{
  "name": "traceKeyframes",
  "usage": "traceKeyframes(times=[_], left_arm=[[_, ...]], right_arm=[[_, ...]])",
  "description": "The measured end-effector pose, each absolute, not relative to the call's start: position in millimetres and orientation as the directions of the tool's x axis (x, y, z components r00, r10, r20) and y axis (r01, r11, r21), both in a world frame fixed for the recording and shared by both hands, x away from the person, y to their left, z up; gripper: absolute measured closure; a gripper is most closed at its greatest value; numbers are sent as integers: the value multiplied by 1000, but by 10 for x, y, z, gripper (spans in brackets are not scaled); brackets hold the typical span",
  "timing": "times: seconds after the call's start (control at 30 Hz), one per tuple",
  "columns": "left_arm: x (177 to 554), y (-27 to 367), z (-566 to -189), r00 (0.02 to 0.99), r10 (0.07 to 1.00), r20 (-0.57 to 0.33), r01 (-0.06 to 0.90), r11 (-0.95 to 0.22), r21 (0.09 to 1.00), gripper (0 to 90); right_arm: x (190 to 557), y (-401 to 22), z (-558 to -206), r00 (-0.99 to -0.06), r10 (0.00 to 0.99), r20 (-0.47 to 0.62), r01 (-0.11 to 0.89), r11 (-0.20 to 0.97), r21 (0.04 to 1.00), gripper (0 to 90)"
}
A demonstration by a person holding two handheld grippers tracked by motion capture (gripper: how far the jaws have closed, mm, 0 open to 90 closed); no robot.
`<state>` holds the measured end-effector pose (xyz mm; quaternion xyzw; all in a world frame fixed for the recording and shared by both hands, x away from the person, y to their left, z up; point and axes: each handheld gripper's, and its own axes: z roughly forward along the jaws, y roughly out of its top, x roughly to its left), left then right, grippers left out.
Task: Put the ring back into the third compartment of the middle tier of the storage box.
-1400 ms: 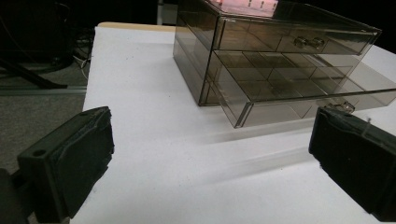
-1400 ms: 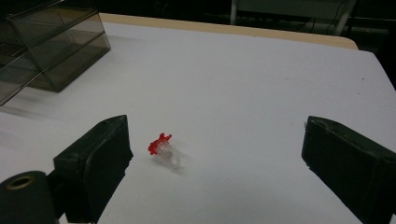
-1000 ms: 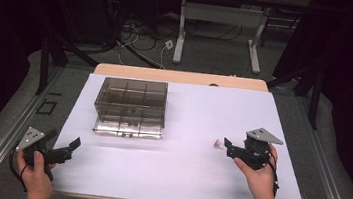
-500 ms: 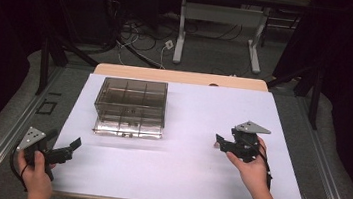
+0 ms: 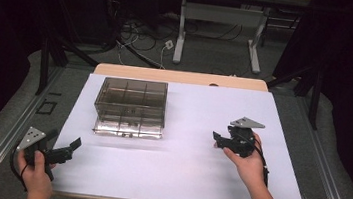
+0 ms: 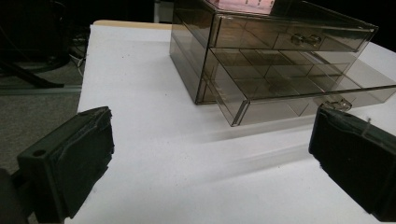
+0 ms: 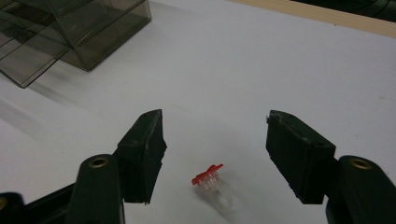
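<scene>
Ring [image 7: 212, 184], a small clear plastic one topped with a red ornament, is seen lying on the white bench [image 5: 186, 171] between the spread jaws of the right tongs [image 7: 212, 140], untouched by either. The grasp appears to be the step in hand. It would be done best if the right tongs were lowered until the jaws bracket the clear band, then closed gently and squarely, since so light a piece could be flicked aside by one jaw arriving first.

At the near left corner of the bench the left tongs [image 5: 60, 152] are held wide open and empty, well apart from the ring.

A smoky transparent drawer box [image 5: 131, 105] stands on the far left part of the bench. In the left gripper view its lower drawer [image 6: 303, 91] is shown pulled out, with dividers inside. From the high view the ring cannot be made out at all beside the right tongs [image 5: 218, 138]; its red top is given by the right gripper view alone.
</scene>
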<state>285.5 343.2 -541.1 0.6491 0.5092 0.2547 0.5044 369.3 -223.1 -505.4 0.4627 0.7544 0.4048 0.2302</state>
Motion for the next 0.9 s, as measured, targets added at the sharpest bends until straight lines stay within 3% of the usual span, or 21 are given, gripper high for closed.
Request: traceKeyframes(times=[0.6,0.9], left_arm=[[2860,3428,-5412,350,918,-185,403,30,915,4],[2861,3437,-5414,353,917,-186,408,28,912,4]], right_arm=[[3837,-2207,-5181,-452,890,67,585,239,775,388],[3883,-2173,-5254,-472,880,55,622,288,728,440]])
